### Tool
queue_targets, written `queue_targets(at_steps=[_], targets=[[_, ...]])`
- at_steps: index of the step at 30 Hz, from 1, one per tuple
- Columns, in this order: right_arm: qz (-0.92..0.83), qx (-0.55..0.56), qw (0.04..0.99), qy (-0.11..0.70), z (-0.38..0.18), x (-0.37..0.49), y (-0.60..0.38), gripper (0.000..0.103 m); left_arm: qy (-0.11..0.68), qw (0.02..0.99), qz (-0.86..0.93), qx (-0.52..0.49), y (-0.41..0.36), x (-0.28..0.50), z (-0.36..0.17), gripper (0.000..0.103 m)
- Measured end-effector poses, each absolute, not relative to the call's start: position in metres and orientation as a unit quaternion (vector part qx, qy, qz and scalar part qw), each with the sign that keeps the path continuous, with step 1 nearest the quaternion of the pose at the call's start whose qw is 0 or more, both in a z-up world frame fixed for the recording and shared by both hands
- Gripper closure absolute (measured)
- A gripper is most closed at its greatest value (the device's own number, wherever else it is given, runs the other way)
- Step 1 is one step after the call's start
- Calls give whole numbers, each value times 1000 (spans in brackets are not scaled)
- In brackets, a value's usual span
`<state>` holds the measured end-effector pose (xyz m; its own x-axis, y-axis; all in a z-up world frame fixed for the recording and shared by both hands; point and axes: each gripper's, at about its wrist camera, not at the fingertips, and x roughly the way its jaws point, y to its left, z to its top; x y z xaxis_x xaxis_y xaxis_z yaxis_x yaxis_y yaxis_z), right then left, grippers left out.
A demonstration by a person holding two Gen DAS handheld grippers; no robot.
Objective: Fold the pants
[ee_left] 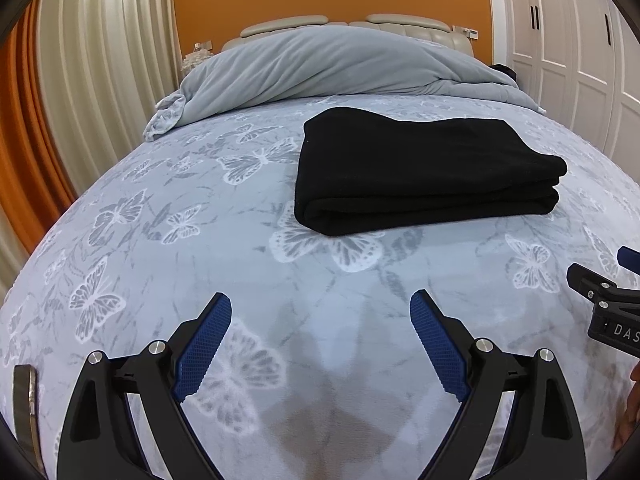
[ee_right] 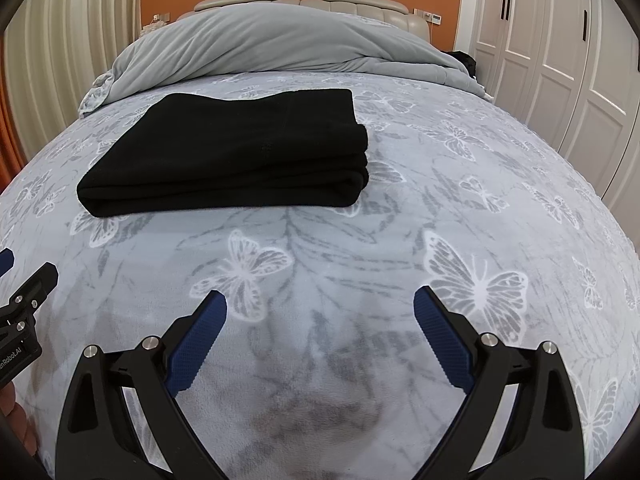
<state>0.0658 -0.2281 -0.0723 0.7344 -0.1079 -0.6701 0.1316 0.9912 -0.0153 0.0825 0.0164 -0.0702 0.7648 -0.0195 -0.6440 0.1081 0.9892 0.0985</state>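
**Black pants sit folded on the bed, both claws spread and empty**

The pants [ee_left: 428, 168] lie on the bed [ee_left: 200, 240] as a neat black stack, several layers showing along the near edge, resting flat on the butterfly-print cover. Nothing holds them and nothing sits on top. From the right wrist view the same stack sits up and to the left, well apart from the claws.

The left claw [ee_left: 320, 340] hangs above the cover with its jaws wide, the blue pads [ee_left: 204, 352] splayed out and only printed fabric between them. The right claw [ee_right: 320, 336] is the same story: jaws wide, nothing gripped, above the bedding on the near side of the pants. Each claw peeks into the other's view at the frame edge, cut off so only a black bracket and a bit of blue show.

Behind the pants a grey duvet [ee_left: 332, 64] is bunched up against a padded headboard [ee_left: 360, 24], hiding most of it. White wardrobe doors [ee_left: 568, 48] stand at the right, pleated curtains [ee_left: 96, 40] at the left. A dark item beside the duvet's right end is too small to make out. A thin metallic object at the lower left edge of the left wrist view is cropped and unclear.
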Motion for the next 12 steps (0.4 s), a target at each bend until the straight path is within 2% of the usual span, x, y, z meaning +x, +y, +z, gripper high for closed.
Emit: queue_targets(at_steps=[12], targets=[[-64,17,931,359,-73,66,-228,10,356,931,-41,63,17,85,-71,15]])
